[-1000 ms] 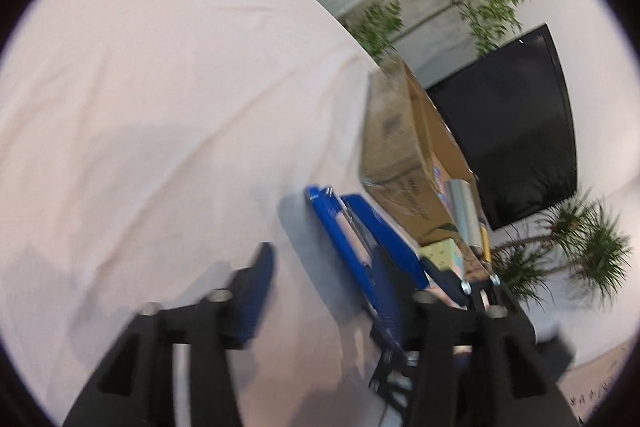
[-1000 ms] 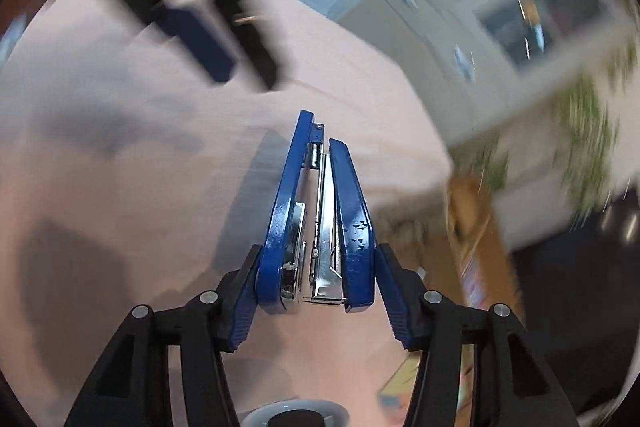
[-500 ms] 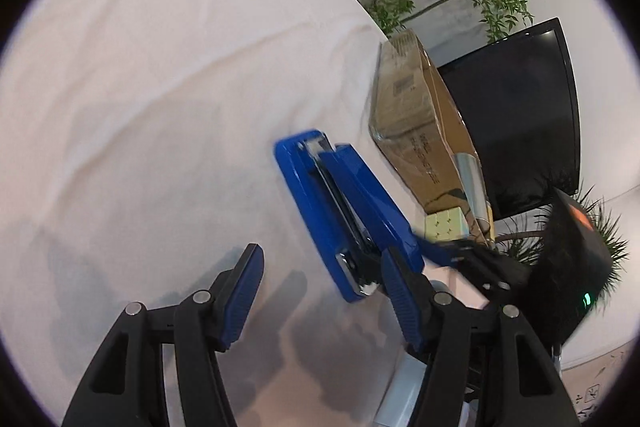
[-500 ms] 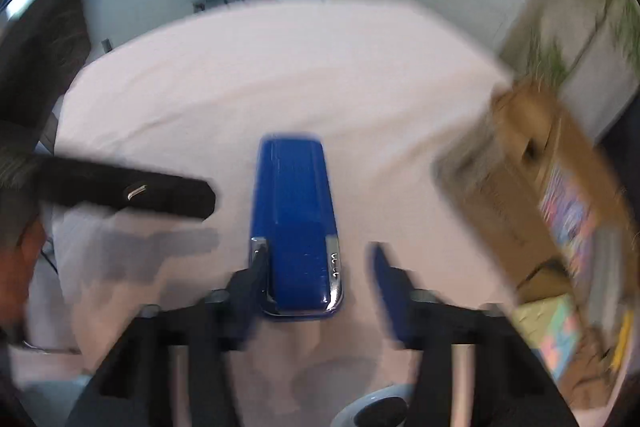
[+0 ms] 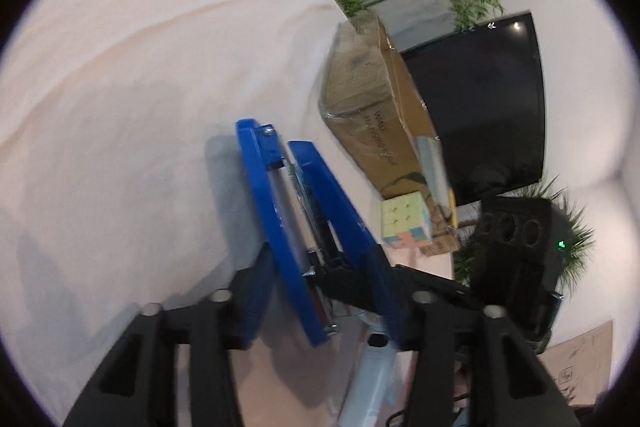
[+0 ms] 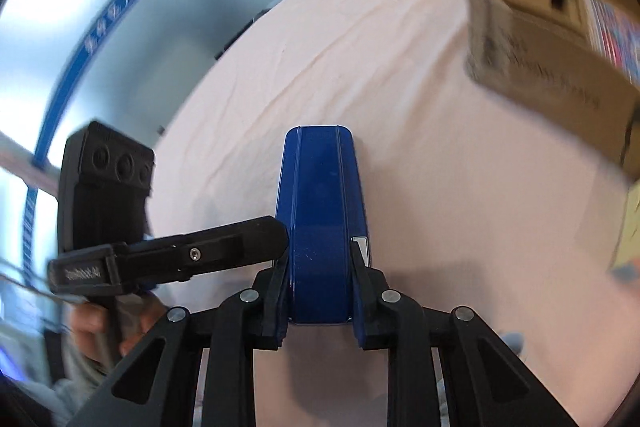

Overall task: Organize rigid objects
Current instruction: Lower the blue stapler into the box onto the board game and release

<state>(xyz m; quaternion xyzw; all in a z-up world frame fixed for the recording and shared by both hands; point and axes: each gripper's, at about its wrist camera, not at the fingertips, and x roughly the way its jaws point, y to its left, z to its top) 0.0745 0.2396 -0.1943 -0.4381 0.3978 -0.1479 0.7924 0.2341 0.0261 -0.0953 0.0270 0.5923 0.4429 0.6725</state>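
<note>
A blue stapler [image 5: 280, 211], its arms spread in a V, hangs over the pink tablecloth [image 5: 140, 107]. My left gripper [image 5: 320, 287] is closing on it, one blue pad against the base and the other against the top arm. In the right wrist view the stapler [image 6: 324, 211] shows its top. My right gripper [image 6: 320, 291] is shut on its two sides near the rear end. One of the left gripper's fingers [image 6: 224, 247] reaches in from the left and meets the stapler's side. A black finger [image 5: 344, 277] of the right gripper crosses between the stapler's arms.
An open cardboard box [image 5: 372, 107] [image 6: 540, 39] stands on the cloth at the right, with a pastel puzzle cube [image 5: 404, 223] beside it. A black screen [image 5: 480, 107] and plants are behind. A person's hand [image 6: 92, 323] holds the left gripper. A white object [image 5: 372, 379] lies below.
The right gripper rolled, so the stapler shows its top instead of its side, and its jaws tightened on it. The left gripper came up to the stapler and narrowed around it.
</note>
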